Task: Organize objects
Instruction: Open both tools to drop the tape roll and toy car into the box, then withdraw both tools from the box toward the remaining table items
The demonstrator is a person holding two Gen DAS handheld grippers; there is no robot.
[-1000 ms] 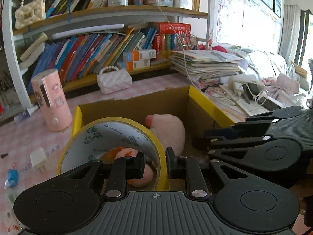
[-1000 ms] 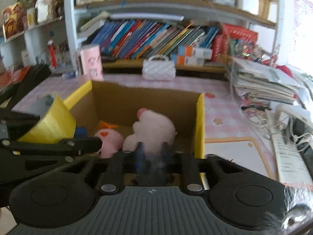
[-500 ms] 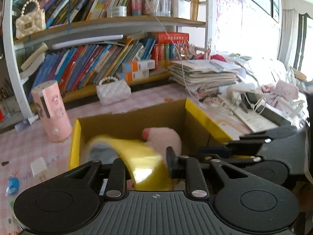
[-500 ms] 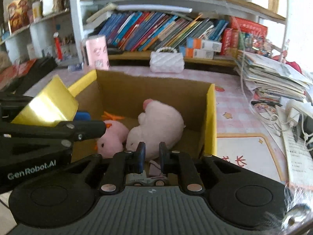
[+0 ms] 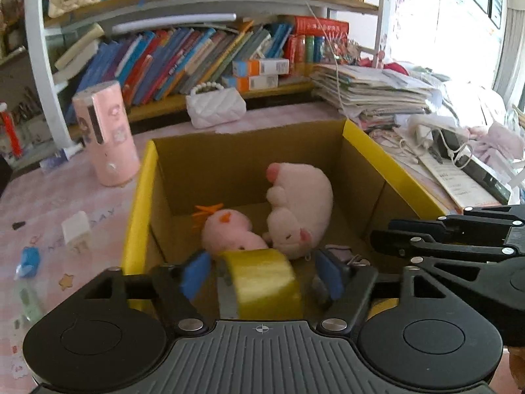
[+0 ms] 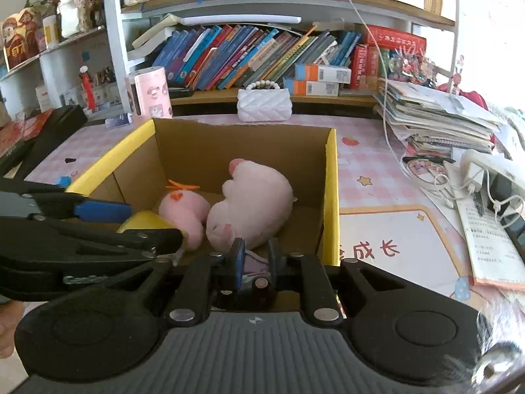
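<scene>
A: Where is the tape roll?

B: The yellow tape roll point(image 5: 262, 282) sits low in the cardboard box point(image 5: 137, 203), at about six o'clock in the left wrist view, between the blue pads point(image 5: 196, 274) of the left gripper point(image 5: 262, 275). Its jaws have just been opening and stand wide; neither pad touches the roll (there is a clear gap on each side).

A: What else is in the box?

B: A small pink plush chick point(image 5: 229, 233) with an orange tuft, just past the roll toward twelve o'clock, and a larger pink plush pig point(image 5: 298, 207) against it, toward one o'clock. A small lilac thing point(image 6: 254, 259) lies near the box's front corner; I cannot tell what it is.

A: And the right tool?

B: The right gripper point(image 6: 256, 259) hangs over the box's near edge, at six o'clock in its own view. Its jaws are drawn narrow, and the lilac thing shows in the slit between them, but whether the pads press on it I cannot tell.

A: Anything around the box?

B: On the pink checked table point(image 6: 367, 164), a pink cylinder point(image 5: 106, 134) stands at ten o'clock of the box in the left view, a white quilted purse point(image 5: 216, 106) at twelve, and a stack of papers point(image 5: 377, 95) at two.
</scene>
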